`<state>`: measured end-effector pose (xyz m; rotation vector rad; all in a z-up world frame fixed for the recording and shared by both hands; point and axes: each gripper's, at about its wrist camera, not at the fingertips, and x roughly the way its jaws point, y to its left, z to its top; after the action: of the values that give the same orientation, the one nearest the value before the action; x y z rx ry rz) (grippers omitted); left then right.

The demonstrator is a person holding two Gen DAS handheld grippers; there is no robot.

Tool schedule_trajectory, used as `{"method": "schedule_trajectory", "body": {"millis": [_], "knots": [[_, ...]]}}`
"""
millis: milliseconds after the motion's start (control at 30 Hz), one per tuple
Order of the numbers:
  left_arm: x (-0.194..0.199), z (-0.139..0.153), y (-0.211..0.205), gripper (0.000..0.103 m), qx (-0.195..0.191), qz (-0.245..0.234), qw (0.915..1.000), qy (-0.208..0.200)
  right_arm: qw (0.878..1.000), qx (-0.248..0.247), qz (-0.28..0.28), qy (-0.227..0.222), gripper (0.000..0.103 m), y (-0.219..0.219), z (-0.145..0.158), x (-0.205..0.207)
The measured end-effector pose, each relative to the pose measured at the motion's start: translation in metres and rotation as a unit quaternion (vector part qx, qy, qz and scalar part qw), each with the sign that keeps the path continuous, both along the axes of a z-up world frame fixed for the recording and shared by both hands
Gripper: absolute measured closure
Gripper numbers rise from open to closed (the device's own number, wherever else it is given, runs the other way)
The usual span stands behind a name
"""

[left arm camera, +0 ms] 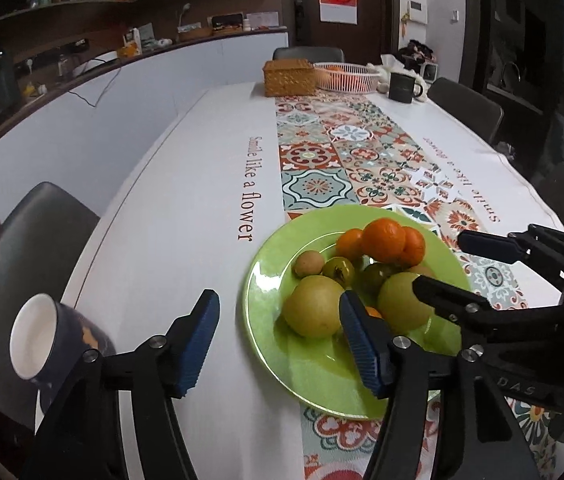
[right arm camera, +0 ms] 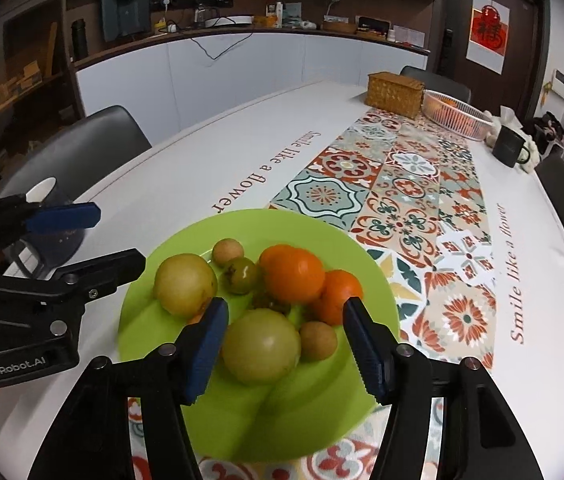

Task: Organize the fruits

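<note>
On tablecloth (left arm camera: 186, 184): "Smile like a flower"

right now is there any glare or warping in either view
Left wrist: glare streak on the plate rim, table edge bowed by fisheye, corners dark. Right wrist: soft sheen on the plate, a highlight on the small green fruit, same bowing.

We see the plate (right arm camera: 150, 320) near the tabletop's (right arm camera: 186, 184) front edge, on the runner (right arm camera: 410, 200), carrying the fruits (right arm camera: 260, 344) in a cluster. A mug (left arm camera: 48, 336) stands left of it. At the far end, a woven box (right arm camera: 394, 94), a basket (right arm camera: 458, 118) and another mug (right arm camera: 510, 146) sit side by side.
</note>
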<state>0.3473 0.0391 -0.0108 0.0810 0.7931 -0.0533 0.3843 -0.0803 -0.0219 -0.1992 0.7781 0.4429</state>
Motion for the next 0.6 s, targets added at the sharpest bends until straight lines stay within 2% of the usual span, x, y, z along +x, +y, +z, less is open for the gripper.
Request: {"method": "schedule_trajectory", "body": {"millis": [100,600], "knots": [[-0.015,0.006,-0.003,0.038,0.001,-0.001,0.9999,-0.014,1.000,0.003,-0.018,-0.012,0.036,-0.009,0.008,-0.014],[-0.120,0.060,-0.018,0.023,-0.008,-0.002,0.9956,-0.093,0.991,0.027,-0.092,-0.093,0.024,-0.050,0.065,-0.126]]}}
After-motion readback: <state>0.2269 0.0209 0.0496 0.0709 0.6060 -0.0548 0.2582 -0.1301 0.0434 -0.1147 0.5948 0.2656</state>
